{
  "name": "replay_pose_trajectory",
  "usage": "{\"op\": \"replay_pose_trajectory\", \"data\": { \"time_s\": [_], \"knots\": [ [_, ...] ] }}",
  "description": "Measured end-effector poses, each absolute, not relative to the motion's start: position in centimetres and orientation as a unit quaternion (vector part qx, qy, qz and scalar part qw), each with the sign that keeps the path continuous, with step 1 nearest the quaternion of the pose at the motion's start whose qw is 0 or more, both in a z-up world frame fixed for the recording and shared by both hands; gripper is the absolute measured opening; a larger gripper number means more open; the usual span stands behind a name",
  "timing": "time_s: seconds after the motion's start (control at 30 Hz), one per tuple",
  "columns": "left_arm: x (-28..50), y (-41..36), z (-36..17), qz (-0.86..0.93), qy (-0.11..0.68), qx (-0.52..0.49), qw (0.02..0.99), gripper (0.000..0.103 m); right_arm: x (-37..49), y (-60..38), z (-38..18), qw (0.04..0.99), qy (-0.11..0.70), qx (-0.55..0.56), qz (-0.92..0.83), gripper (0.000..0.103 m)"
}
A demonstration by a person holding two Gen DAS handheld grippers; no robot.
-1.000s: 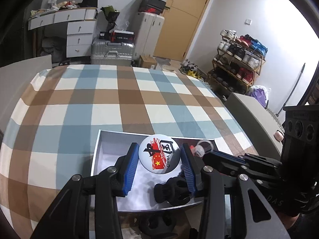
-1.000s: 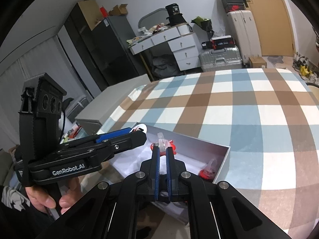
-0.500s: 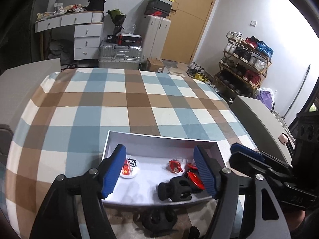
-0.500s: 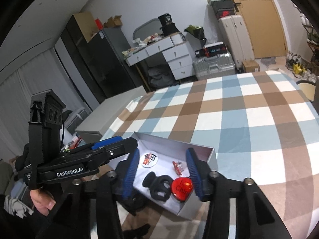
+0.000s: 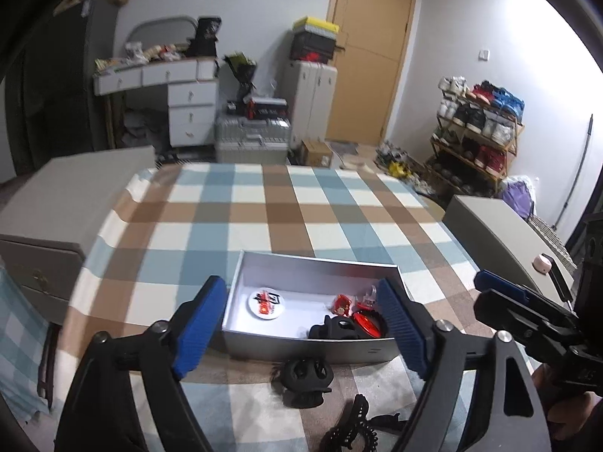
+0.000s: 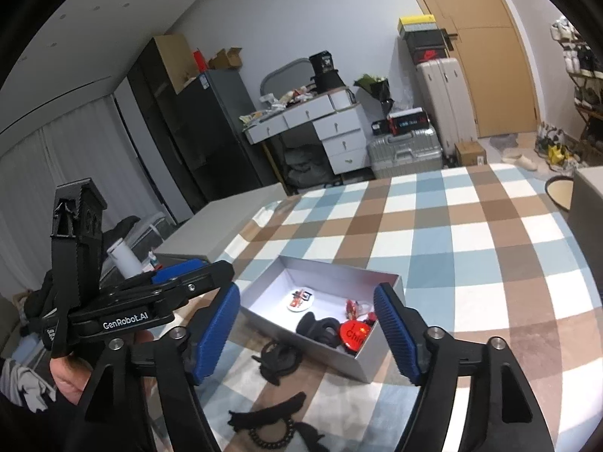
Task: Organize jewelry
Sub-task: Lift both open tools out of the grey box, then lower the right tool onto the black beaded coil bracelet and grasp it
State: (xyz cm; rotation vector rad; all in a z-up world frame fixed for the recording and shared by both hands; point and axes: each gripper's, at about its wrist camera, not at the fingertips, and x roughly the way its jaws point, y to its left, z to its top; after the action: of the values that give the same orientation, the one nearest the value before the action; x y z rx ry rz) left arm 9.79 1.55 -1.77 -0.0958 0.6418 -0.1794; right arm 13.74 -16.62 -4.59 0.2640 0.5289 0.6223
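Note:
A silver-grey box (image 5: 312, 352) (image 6: 378, 363) sits on the checked tablecloth. In it lie a white badge (image 5: 265, 302) (image 6: 300, 298), a red badge (image 5: 367, 324) (image 6: 354, 333), small red trinkets (image 5: 342, 302) and a black hair claw (image 5: 333, 329) (image 6: 318, 329). My left gripper (image 5: 300, 285) hangs back from the box, its jaws opening with nothing held between them. My right gripper (image 6: 306, 293) does the same from the box's right corner, its jaws opening and gripping nothing. Each gripper shows at the edge of the other's view.
Another black hair claw (image 5: 305, 376) (image 6: 279, 358) lies on the cloth just in front of the box. Nearer me are a black coil hair tie (image 5: 350, 433) (image 6: 273, 433) and a black bow clip (image 6: 271, 412). Grey cabinets flank the table.
The left gripper let go of the white badge and the right gripper released a small trinket; both now lie in the box. Both grippers spread their jaws and drew back and up.

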Motion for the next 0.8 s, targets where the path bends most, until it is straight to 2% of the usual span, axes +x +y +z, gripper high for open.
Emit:
{"op": "replay_pose_trajectory", "data": {
  "time_s": [0.27, 0.33, 0.4, 0.8],
  "knots": [
    [7.3, 1.5, -0.9, -0.051, 0.289, -0.024, 0.956, 0.083, 10.3, -16.1, -2.7, 0.916, 0.225, 0.11, 0.314, 0.095],
    [6.6, 1.5, -0.8, -0.043, 0.282, -0.021, 0.958, 0.09, 9.3, -15.9, -2.3, 0.918, 0.214, 0.101, 0.318, 0.098],
    [6.0, 1.7, -0.8, -0.034, 0.277, -0.02, 0.96, 0.092, 8.7, -15.8, -2.1, 0.92, 0.209, 0.094, 0.319, 0.101],
    [1.9, 2.9, -3.5, -0.028, 0.291, -0.049, 0.955, 0.092, 5.0, -15.8, -5.1, 0.928, 0.231, 0.039, 0.292, 0.103]
  ]
}}
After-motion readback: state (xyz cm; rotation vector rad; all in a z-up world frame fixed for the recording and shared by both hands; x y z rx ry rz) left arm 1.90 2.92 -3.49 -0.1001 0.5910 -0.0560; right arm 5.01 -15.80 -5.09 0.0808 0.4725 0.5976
